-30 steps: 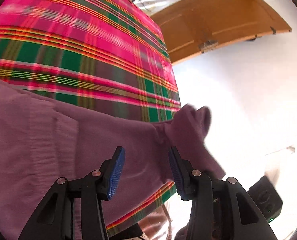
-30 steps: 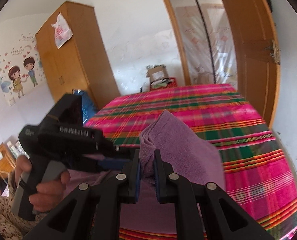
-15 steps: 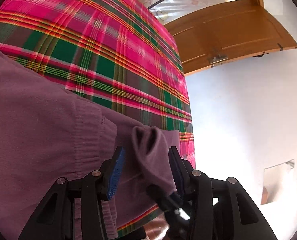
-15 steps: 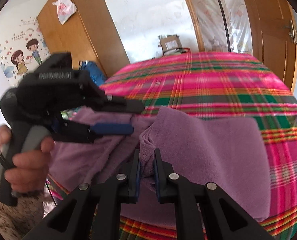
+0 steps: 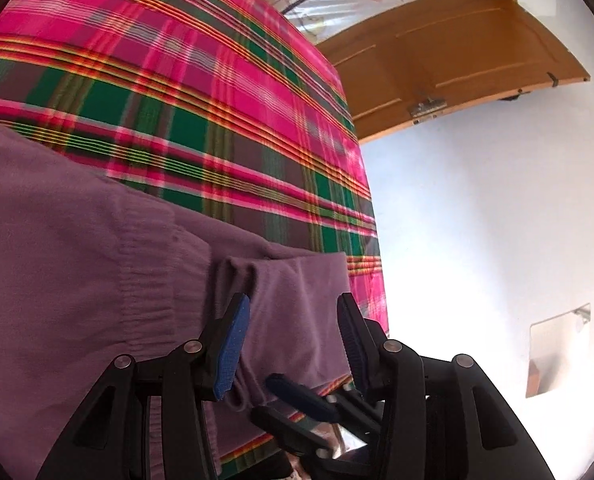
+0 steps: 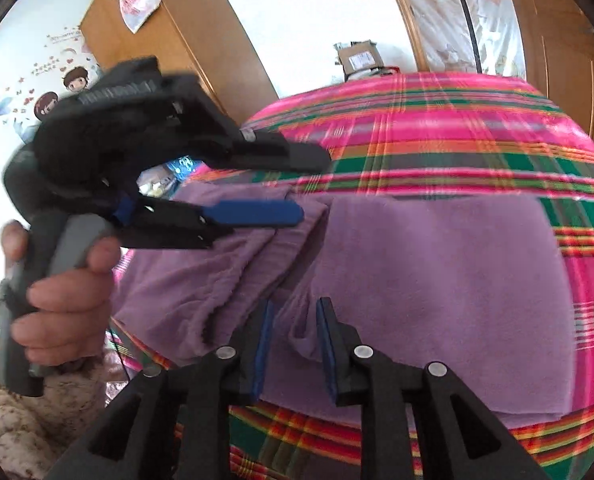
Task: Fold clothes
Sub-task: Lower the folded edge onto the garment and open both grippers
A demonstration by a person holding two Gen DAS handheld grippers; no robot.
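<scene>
A purple garment [image 5: 77,264] lies folded on the pink and green plaid bed [image 5: 185,80]. In the left wrist view my left gripper [image 5: 293,320] is open, and a doubled purple fold [image 5: 293,292] rests loose between its fingers. The right gripper's blue-padded fingers [image 5: 301,396] show just below it. In the right wrist view my right gripper [image 6: 295,318] sits low over the garment [image 6: 437,280] near the bed's front edge. Its jaws are opening, with a slack fabric corner [image 6: 301,336] between them, unpressed. A hand [image 6: 65,292] holds the left gripper [image 6: 313,188], open above the garment's left part.
The bed's edge [image 5: 373,264] drops off beside a white wall. A wooden door [image 5: 457,60] stands open beyond the bed. A wooden wardrobe [image 6: 201,40] with a plastic bag [image 6: 135,0] hung on it and a cardboard box [image 6: 359,58] stand past the far side.
My right gripper came down with the folded edge, laid it on the garment and parted its jaws. The left gripper stayed open over the fabric beside it.
</scene>
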